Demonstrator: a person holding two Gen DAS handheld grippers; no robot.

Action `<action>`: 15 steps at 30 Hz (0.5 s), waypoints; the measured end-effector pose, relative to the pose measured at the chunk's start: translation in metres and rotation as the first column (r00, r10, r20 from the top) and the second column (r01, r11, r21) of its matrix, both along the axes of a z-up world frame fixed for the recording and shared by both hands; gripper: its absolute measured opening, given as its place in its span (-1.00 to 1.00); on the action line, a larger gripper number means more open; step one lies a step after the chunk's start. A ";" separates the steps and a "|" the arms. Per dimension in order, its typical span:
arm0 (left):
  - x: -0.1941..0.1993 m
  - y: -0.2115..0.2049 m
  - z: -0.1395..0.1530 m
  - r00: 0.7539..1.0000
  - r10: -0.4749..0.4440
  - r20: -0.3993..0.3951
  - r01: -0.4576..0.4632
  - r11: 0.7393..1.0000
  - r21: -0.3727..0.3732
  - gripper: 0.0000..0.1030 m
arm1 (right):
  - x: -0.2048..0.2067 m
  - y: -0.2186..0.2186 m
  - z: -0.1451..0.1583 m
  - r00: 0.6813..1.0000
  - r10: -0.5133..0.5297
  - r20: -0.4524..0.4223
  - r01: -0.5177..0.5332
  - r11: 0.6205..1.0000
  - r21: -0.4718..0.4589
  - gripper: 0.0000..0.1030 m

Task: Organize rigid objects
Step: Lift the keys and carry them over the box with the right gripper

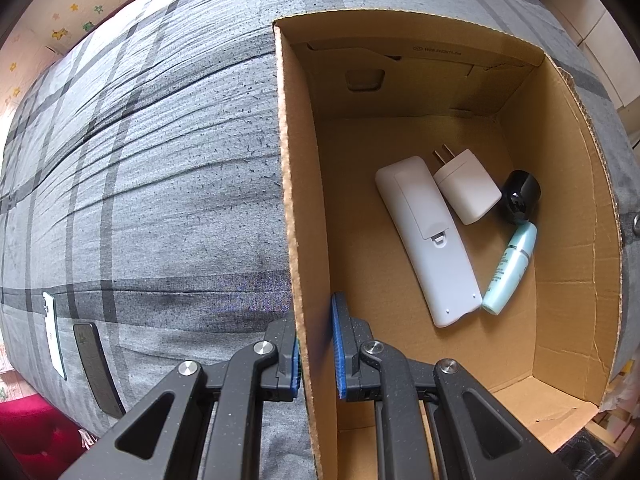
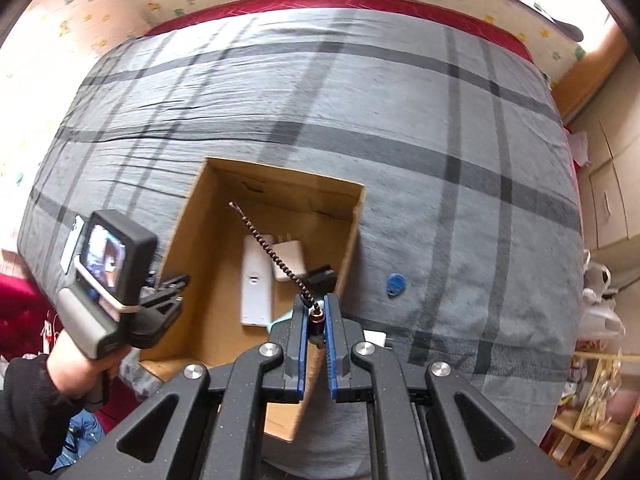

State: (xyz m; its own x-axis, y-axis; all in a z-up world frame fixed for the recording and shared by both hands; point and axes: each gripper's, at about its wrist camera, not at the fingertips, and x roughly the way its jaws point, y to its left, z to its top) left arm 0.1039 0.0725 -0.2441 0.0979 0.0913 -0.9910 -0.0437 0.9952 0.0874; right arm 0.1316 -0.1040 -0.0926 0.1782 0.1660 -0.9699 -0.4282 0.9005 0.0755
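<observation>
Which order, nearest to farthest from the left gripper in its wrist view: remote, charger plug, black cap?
From the left gripper:
1. White remote, box floor, just ahead.
2. Charger plug, behind the remote's far end.
3. Black cap, by the right wall.

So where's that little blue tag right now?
In the right wrist view, the blue tag lies on the grey bed cover, just right of the cardboard box.
</observation>
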 end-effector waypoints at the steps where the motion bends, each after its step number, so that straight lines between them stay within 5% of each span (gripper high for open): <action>1: 0.000 0.000 0.000 1.000 0.000 0.001 0.000 1.000 0.001 -0.75 | -0.001 0.004 0.001 1.000 0.010 0.000 -0.010 1.000 0.004 -0.88; 15: -0.001 0.003 0.000 1.000 -0.003 0.005 0.003 1.000 -0.010 -0.75 | -0.014 0.060 -0.028 0.990 0.133 -0.042 -0.132 0.991 0.028 -0.87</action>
